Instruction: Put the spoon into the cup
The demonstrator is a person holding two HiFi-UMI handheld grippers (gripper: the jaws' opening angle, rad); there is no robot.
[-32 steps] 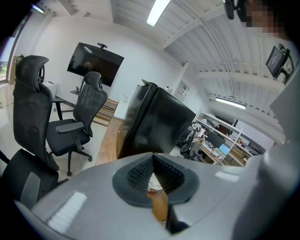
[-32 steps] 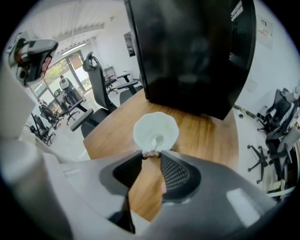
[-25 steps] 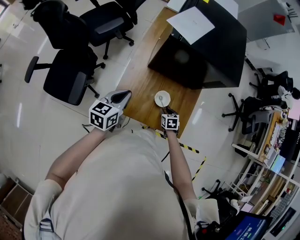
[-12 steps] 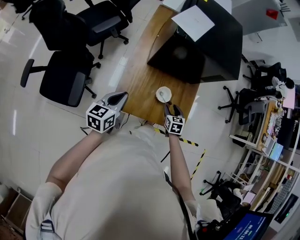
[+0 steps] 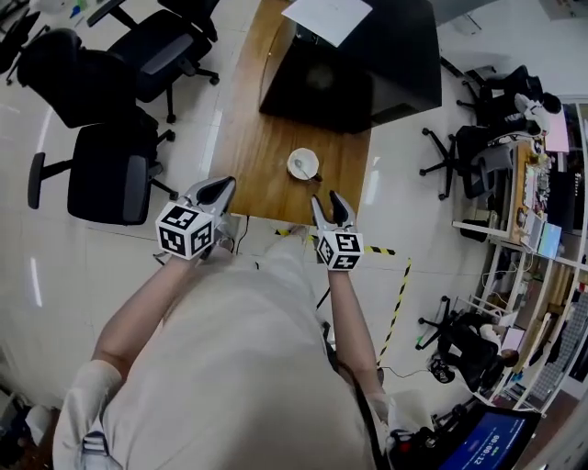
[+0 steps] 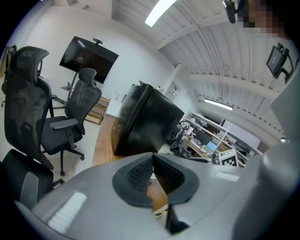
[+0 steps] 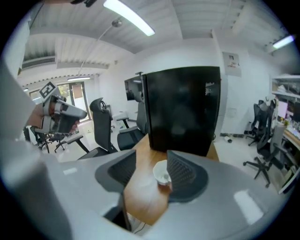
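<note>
A white cup (image 5: 303,165) stands near the front edge of the wooden table (image 5: 257,128), and the spoon (image 5: 299,169) lies inside it. My right gripper (image 5: 326,198) hovers just short of the cup, on the near side. Its jaws have just been opening; they now stand open with nothing between them. In the right gripper view the cup (image 7: 162,174) shows beyond the open right gripper (image 7: 151,161), partly hidden by the right pad. My left gripper (image 5: 226,184) is off the table's left front corner. In the left gripper view, the left gripper (image 6: 152,157) has its tips together and is empty.
A big black box (image 5: 358,73) with a sheet of paper (image 5: 326,11) on top fills the far end of the table. Black office chairs (image 5: 110,170) stand on the floor to the left. Yellow-black tape (image 5: 378,250) marks the floor by the table's front edge.
My right gripper has drawn back from the cup and risen, with its jaws spread wider. The spoon stays in the cup. The left gripper has shifted only a little.
</note>
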